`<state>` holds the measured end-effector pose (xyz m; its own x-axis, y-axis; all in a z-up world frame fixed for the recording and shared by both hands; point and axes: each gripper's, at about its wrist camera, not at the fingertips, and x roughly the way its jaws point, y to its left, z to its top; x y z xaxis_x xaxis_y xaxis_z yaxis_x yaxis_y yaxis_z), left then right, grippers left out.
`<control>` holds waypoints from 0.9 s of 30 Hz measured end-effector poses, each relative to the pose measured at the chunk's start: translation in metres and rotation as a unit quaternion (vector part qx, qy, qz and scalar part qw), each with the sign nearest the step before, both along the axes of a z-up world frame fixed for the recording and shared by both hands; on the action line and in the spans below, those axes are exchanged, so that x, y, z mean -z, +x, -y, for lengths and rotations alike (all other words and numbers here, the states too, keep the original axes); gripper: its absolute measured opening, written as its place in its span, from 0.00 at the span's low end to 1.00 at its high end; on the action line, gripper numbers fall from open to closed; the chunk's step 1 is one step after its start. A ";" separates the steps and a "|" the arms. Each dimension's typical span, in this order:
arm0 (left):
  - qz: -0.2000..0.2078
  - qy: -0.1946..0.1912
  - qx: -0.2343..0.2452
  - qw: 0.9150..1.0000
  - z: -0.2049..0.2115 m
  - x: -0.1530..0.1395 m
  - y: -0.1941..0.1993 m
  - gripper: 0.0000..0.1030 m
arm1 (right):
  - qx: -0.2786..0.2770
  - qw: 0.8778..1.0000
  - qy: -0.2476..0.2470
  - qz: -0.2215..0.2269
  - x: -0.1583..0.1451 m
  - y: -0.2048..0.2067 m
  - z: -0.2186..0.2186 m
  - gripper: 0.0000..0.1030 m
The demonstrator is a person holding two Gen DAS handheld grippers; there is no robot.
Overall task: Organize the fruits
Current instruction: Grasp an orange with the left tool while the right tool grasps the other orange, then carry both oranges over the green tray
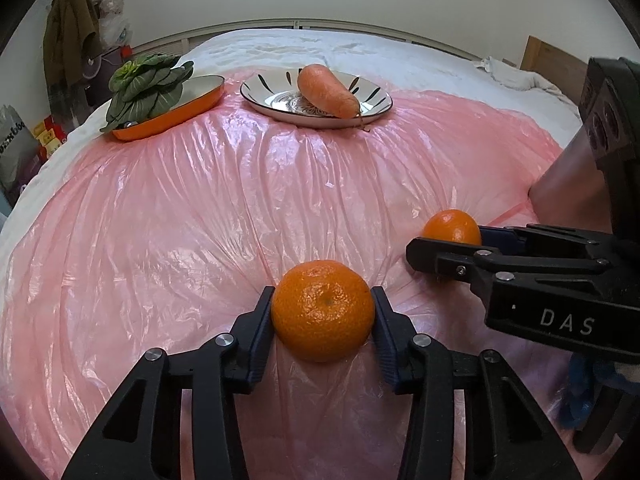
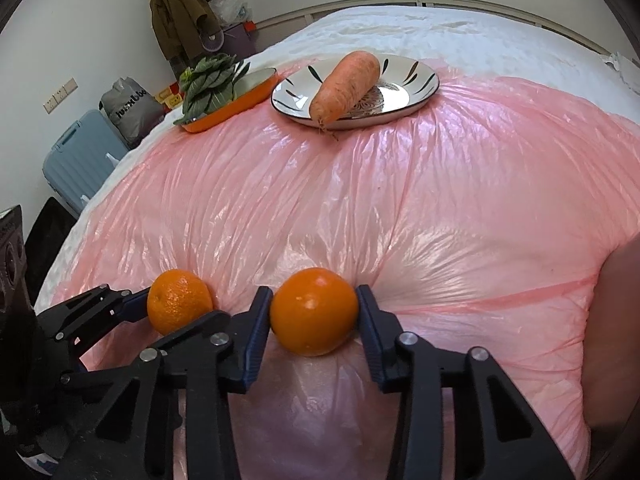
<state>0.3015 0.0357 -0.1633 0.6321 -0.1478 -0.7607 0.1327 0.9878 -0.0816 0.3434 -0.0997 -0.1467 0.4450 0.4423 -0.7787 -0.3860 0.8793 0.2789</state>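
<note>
Two oranges lie on a pink plastic sheet (image 1: 200, 208). In the left wrist view the left orange (image 1: 323, 310) sits between the fingers of my left gripper (image 1: 322, 298), and both pads touch its sides. My right gripper (image 2: 314, 298) has its pads against the right orange (image 2: 314, 312) in the same way. Each gripper also shows in the other view: the right gripper (image 1: 446, 240) around the right orange (image 1: 452, 226), and the left gripper (image 2: 180, 310) around the left orange (image 2: 180, 300). Both oranges rest on the sheet, side by side.
At the far side a striped plate (image 1: 372, 98) holds a carrot (image 1: 326, 90), and an orange dish (image 1: 172, 118) to its left holds leafy greens (image 1: 144, 88). The sheet covers a white bed (image 1: 320, 48). A blue suitcase (image 2: 80, 160) stands on the floor to the left.
</note>
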 end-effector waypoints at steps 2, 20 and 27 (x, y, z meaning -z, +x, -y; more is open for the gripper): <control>0.002 -0.016 -0.001 1.000 -0.005 -0.001 -0.001 0.38 | 0.000 1.000 0.008 0.000 -0.001 0.000 0.002 0.64; 0.019 -0.078 -0.025 0.996 -0.027 -0.023 -0.008 0.38 | 0.002 1.000 0.014 0.019 -0.024 -0.006 0.008 0.64; 0.020 -0.088 -0.042 0.995 -0.038 -0.030 -0.016 0.38 | 0.002 1.000 0.007 0.026 -0.034 -0.013 0.011 0.64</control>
<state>0.2851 0.0738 -0.1331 0.6771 -0.2222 -0.7016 0.0575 0.9664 -0.2505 0.3305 -0.1108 -0.1131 0.4866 0.4508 -0.7484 -0.3966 0.8772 0.2705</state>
